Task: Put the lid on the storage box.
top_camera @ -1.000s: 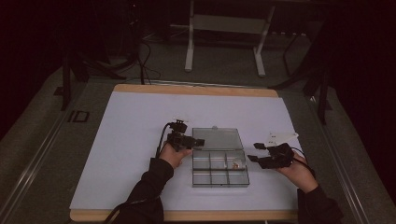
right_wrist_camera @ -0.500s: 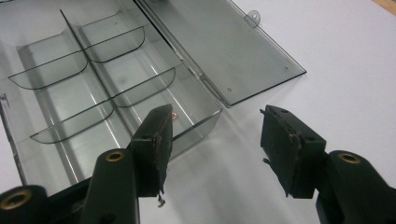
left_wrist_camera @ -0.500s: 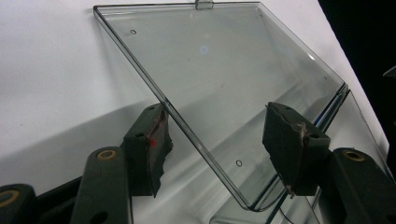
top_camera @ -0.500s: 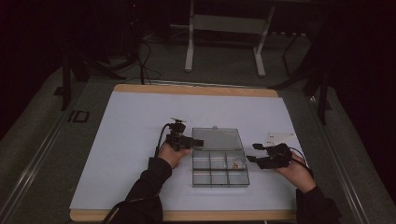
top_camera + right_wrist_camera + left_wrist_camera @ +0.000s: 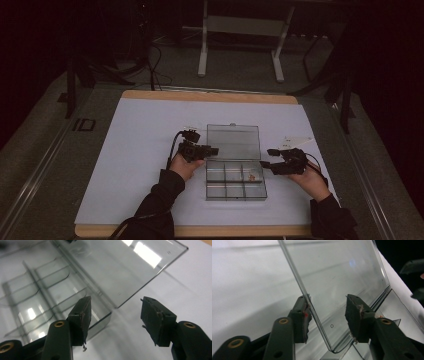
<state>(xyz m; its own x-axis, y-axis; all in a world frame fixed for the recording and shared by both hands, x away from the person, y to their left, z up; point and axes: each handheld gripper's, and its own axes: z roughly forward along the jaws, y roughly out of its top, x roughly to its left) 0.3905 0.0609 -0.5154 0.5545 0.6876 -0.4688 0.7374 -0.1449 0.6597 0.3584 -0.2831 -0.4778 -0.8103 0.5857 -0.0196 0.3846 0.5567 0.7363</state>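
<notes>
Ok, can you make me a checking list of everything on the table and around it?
Surface: white mat on a wooden table.
Job's things: clear plastic box with compartments, lid open; a small brownish piece in one compartment.
Clutter: nothing seen.
Grippers: left hand-held gripper open, jaws either side of the lid's edge; right hand-held gripper open, holding nothing, by the box's right side.
Cables: black cable from the left hand-held gripper; more on the floor.
Surroundings: dark room, a metal stand behind the table.
</notes>
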